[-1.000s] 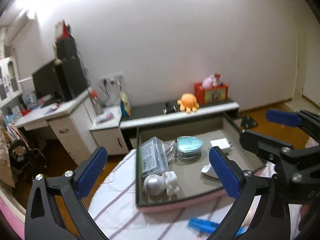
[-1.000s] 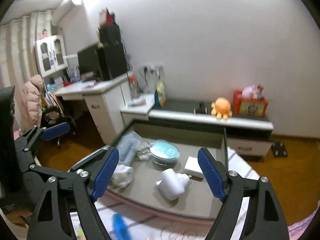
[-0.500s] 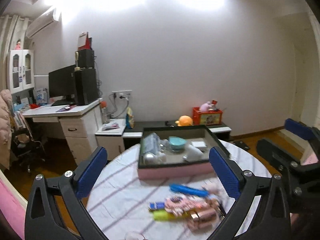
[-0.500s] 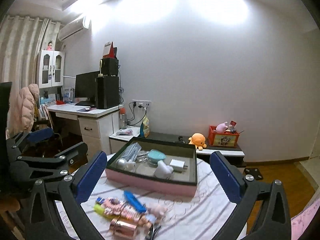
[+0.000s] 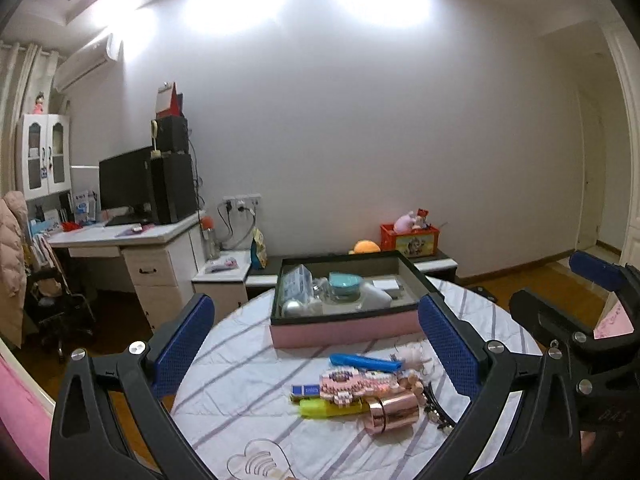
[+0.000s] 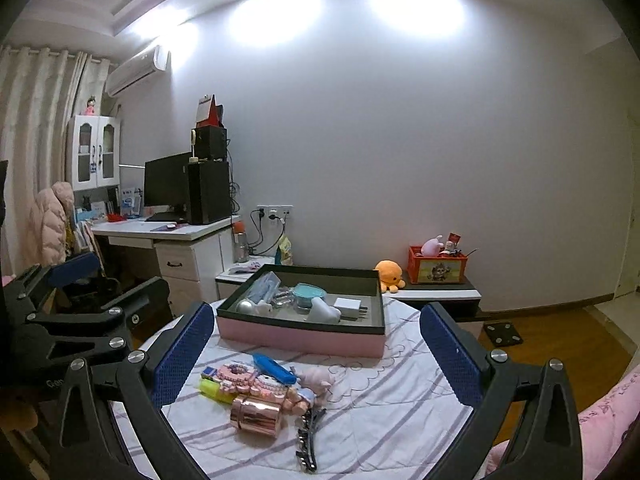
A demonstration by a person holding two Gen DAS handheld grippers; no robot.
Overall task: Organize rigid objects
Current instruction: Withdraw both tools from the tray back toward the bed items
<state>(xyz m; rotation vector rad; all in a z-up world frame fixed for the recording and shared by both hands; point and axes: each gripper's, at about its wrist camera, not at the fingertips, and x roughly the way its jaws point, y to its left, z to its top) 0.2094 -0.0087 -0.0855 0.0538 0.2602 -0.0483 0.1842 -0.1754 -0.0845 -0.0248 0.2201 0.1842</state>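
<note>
Meanwhile, both grippers hang empty over the cluttered table

Left gripper (image 5: 320, 348) and right gripper (image 6: 316, 354) each stand with jaws spread wide, nothing between them; on the striped tablecloth (image 6: 380, 420) a rose-gold cylinder (image 6: 256, 414), blue case (image 6: 274, 368), yellow highlighter (image 5: 332, 408) and pink block toy (image 5: 356, 384) lie huddled together; beyond them sits the pink box (image 6: 300, 338), already holding several items.

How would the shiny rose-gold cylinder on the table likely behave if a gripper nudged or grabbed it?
The rose-gold cylinder lies on its side on the striped tablecloth, so a nudge would probably roll it. Its mirror-smooth surface looks slippery for the pads. It appears rigid.
</note>
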